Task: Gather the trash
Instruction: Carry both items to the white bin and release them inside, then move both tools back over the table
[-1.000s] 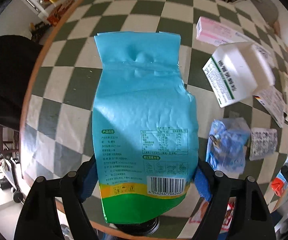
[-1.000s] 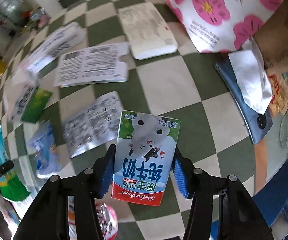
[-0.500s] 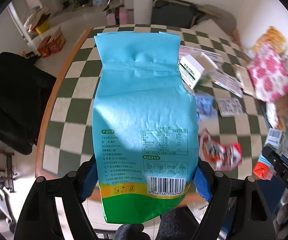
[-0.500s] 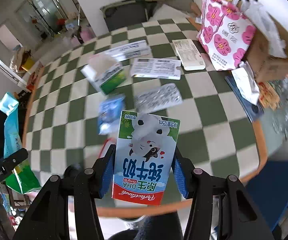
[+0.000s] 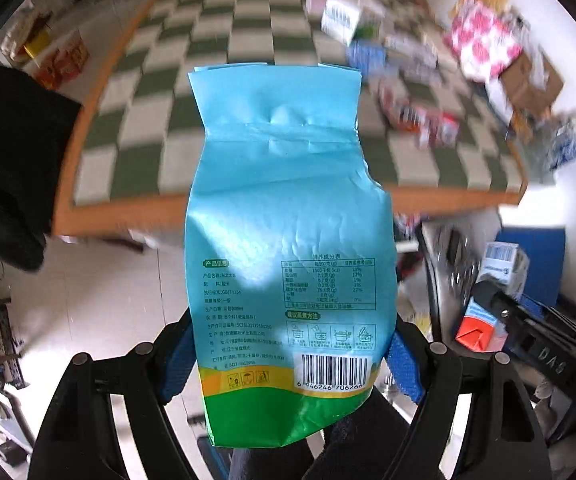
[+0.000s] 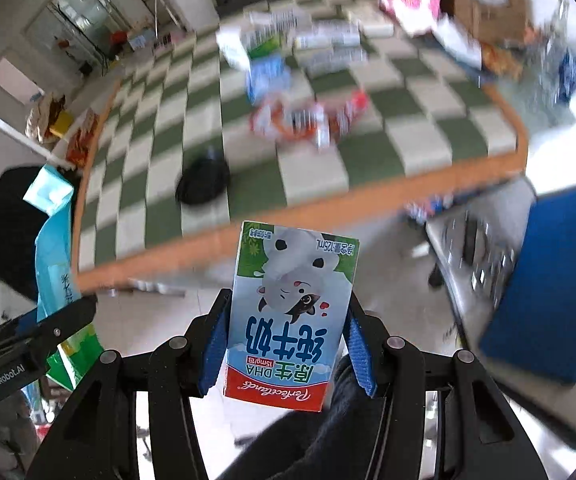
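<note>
Two pieces are picked up: the left gripper (image 5: pixel 288 356) has its fingers clamped on a blue pouch (image 5: pixel 288 240), the right gripper (image 6: pixel 283 344) on a milk carton (image 6: pixel 292 312). More trash (image 6: pixel 308 120) lies on the tabletop (image 6: pixel 207 128), well beyond the fingers. Both grippers point steeply down, past the tabletop's edge, above the floor.

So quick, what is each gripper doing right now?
Left gripper: closed on the blue food pouch.
Right gripper: closed on the small milk carton.
</note>
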Motion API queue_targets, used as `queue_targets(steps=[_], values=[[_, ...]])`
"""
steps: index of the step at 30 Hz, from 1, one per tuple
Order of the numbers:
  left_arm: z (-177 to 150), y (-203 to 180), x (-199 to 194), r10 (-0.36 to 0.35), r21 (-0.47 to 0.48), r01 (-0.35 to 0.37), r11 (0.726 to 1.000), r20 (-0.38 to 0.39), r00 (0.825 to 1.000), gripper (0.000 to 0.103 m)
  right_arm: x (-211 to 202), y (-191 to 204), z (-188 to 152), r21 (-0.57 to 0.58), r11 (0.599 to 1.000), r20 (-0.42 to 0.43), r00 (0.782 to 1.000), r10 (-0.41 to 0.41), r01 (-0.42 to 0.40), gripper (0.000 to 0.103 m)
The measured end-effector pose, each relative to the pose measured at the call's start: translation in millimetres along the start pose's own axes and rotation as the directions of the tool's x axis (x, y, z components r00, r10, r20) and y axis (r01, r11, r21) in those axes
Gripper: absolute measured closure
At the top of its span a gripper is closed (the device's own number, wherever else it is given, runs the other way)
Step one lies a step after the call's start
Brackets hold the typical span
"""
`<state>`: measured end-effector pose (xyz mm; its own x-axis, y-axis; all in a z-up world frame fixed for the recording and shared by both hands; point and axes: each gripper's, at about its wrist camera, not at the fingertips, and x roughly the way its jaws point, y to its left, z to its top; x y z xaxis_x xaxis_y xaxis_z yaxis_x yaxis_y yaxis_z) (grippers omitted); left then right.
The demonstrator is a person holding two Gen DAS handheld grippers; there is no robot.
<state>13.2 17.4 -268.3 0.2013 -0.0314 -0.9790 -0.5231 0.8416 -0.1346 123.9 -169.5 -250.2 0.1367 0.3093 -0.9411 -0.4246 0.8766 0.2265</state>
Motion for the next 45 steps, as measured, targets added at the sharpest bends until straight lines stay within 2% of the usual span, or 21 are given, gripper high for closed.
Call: queue_targets(steps=[5,7,11,13,15,17,19,20,22,24,27,28,29,30,32,33,34,35,38,42,45], values=[[-33,6,90,-0.06,-0.061,0.051,0.997,-0.156,0.986,0.024,62,-20,-55,0.004,1.0,-0.137,0.991,-0.013,0.013,0.049],[-40,11,140,-0.094,-0.101,0.074,0.992,-0.219,0.971,0.024,100,-34,-72,0.016,1.0,-0.191,0.982,-0.011,0.014,0.049],[-50,22,248,-0.184,-0.178,0.13,0.975,-0.334,0.924,0.024,179,-58,-98,0.024,0.999,-0.272,0.962,-0.017,0.025,0.049],[-53,31,302,-0.217,-0.215,0.145,0.966,-0.368,0.904,0.024,221,-68,-109,0.033,0.999,-0.305,0.952,-0.016,0.027,0.049],[-54,38,344,-0.227,-0.234,0.143,0.962,-0.388,0.894,0.024,269,-78,-119,0.053,0.998,-0.342,0.94,0.003,0.016,0.049],[-58,45,382,-0.235,-0.245,0.142,0.959,-0.408,0.882,0.024,311,-83,-126,0.062,0.998,-0.364,0.931,0.012,0.011,0.049],[-57,51,417,-0.255,-0.254,0.154,0.955,-0.437,0.863,0.023,351,-85,-130,0.057,0.998,-0.381,0.925,0.015,0.007,0.049],[-57,54,437,-0.271,-0.266,0.161,0.951,-0.456,0.848,0.021,372,-86,-133,0.059,0.998,-0.389,0.921,0.021,0.002,0.049],[-61,58,456,-0.292,-0.286,0.171,0.943,-0.463,0.837,0.019,412,-87,-136,0.066,0.998,-0.41,0.912,0.023,0.005,0.049],[-67,68,468,-0.308,-0.315,0.172,0.933,-0.457,0.834,0.001,442,-87,-136,0.081,0.997,-0.429,0.903,0.037,-0.003,0.049],[-70,82,471,-0.29,-0.33,0.148,0.932,-0.438,0.851,0.0,482,-88,-138,0.107,0.994,-0.46,0.885,0.076,-0.029,0.047],[-72,86,470,-0.278,-0.327,0.139,0.935,-0.431,0.859,0.0,493,-86,-140,0.104,0.994,-0.474,0.877,0.081,-0.036,0.043],[-73,89,467,-0.256,-0.32,0.122,0.94,-0.421,0.87,0.0,499,-86,-140,0.102,0.994,-0.478,0.875,0.082,-0.037,0.028],[-74,93,464,-0.225,-0.306,0.1,0.947,-0.405,0.886,0.0,504,-84,-141,0.1,0.994,-0.478,0.874,0.087,-0.045,0.013],[-75,102,454,-0.135,-0.268,0.036,0.963,-0.362,0.922,0.0,505,-77,-141,0.075,0.997,-0.472,0.879,0.067,-0.036,0.003],[-75,102,445,-0.066,-0.234,-0.015,0.972,-0.335,0.94,0.0,505,-76,-141,0.052,0.998,-0.467,0.883,0.042,-0.02,0.002],[-75,104,436,-0.001,-0.203,-0.066,0.977,-0.316,0.949,0.0,502,-74,-141,0.028,1.0,-0.461,0.887,0.015,-0.002,0.002],[-75,102,428,0.047,-0.178,-0.105,0.978,-0.303,0.952,0.0,499,-72,-141,0.005,1.0,-0.454,0.891,-0.015,0.02,0.002],[-77,98,399,0.116,-0.143,-0.161,0.976,-0.283,0.952,0.0,484,-66,-141,-0.048,0.996,-0.432,0.897,-0.093,0.08,0.002],[-83,88,363,0.158,-0.105,-0.191,0.976,-0.259,0.953,0.0,449,-56,-137,-0.102,0.985,-0.399,0.901,-0.169,0.14,0.002],[-87,88,328,0.158,-0.098,-0.187,0.977,-0.247,0.956,0.0,409,-48,-130,-0.135,0.975,-0.369,0.904,-0.216,0.178,0.002]])
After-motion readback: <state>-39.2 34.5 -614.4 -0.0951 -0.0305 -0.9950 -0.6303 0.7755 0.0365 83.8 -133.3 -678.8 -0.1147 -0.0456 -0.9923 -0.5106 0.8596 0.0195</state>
